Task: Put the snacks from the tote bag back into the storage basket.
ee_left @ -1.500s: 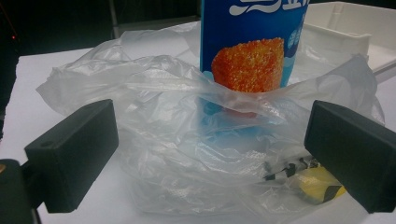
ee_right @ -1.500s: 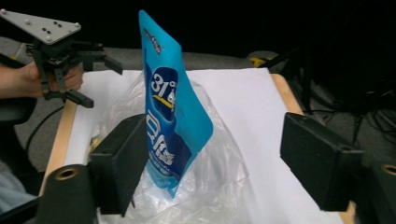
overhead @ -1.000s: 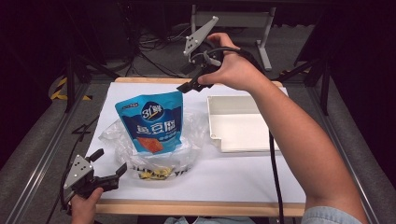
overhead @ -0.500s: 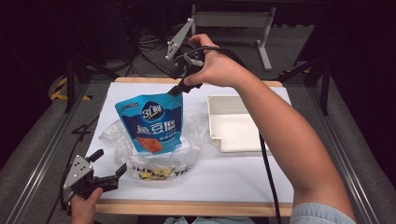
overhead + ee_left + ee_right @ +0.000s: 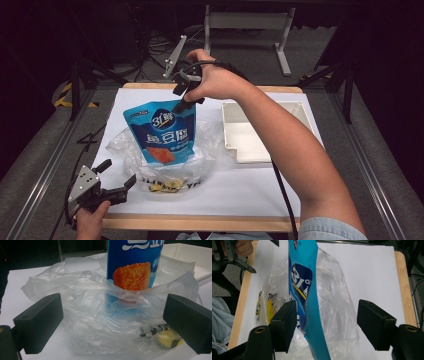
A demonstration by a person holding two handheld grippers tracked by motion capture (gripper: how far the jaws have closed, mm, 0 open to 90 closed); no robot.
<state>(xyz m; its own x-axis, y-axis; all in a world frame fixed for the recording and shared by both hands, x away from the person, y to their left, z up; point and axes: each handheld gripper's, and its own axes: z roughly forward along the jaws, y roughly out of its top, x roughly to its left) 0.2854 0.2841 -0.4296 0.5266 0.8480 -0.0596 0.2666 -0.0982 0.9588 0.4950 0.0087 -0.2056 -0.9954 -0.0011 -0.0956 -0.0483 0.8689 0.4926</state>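
Note:
A blue snack pouch stands upright inside a crumpled clear plastic bag in the middle of the white table. My right gripper hangs over the pouch's top edge, pointing down. In the right gripper view its jaws stand wide apart and have just been opening. The pouch runs between them, close to the left jaw and well clear of the right one. My left gripper rests low at the table's near left corner, open, facing the bag from the side, with nothing gripped.
A white tray lies to the right of the bag. A yellow-and-black wrapper lies in the bag's bottom. The wooden table edge runs along the front. Dark stands and cables sit behind the table.
My right hand has moved left and down, from above the table's far edge to the pouch's top. The left gripper, pouch and bag have stayed put.

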